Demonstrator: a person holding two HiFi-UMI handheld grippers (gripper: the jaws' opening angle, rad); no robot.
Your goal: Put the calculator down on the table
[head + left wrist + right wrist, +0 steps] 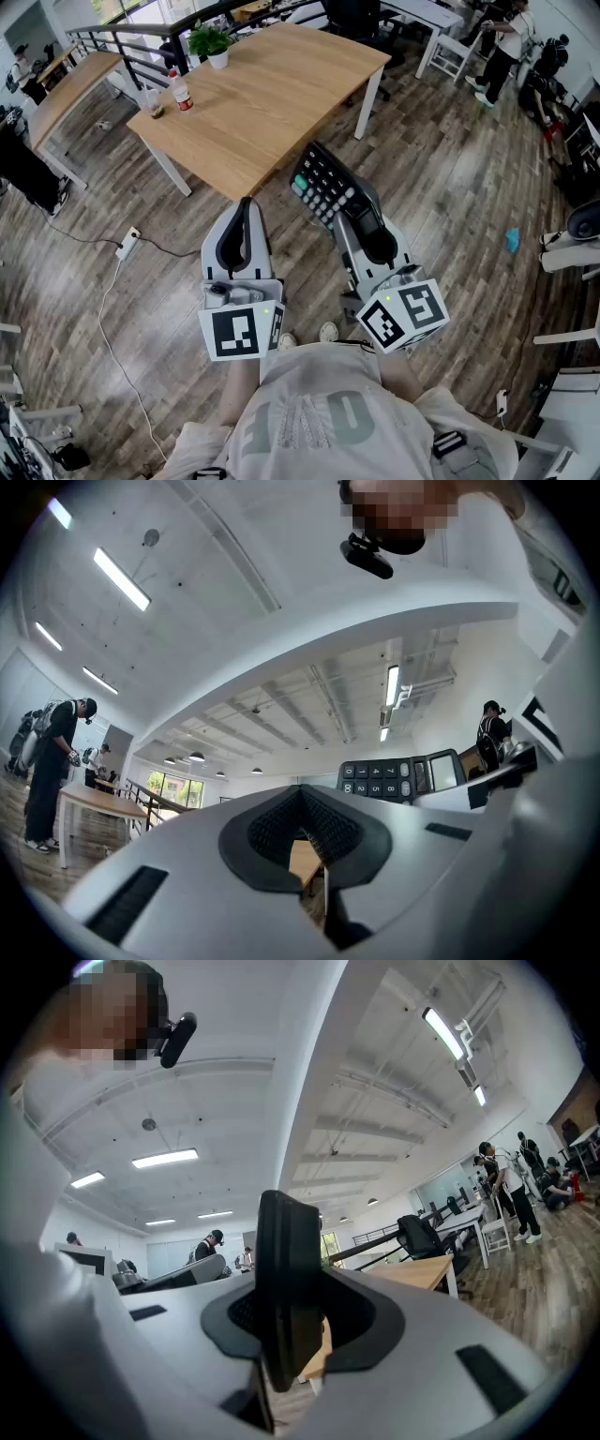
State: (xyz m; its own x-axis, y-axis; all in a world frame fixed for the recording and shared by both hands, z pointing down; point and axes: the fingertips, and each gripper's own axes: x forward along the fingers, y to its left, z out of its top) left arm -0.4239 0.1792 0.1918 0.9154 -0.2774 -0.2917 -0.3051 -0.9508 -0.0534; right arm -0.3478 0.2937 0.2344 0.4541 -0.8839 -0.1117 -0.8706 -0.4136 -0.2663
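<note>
Left gripper [246, 210]: fingers together, nothing between them, held over floor just short of tabletop [272, 103] near edge. Right gripper [359, 216]: fingers clamped on calculator [322, 180], keys facing up, in air beside tabletop edge, not on it.

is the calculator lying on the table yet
No, the calculator is clamped in the right gripper, up in the air beside the near edge of the table.
</note>
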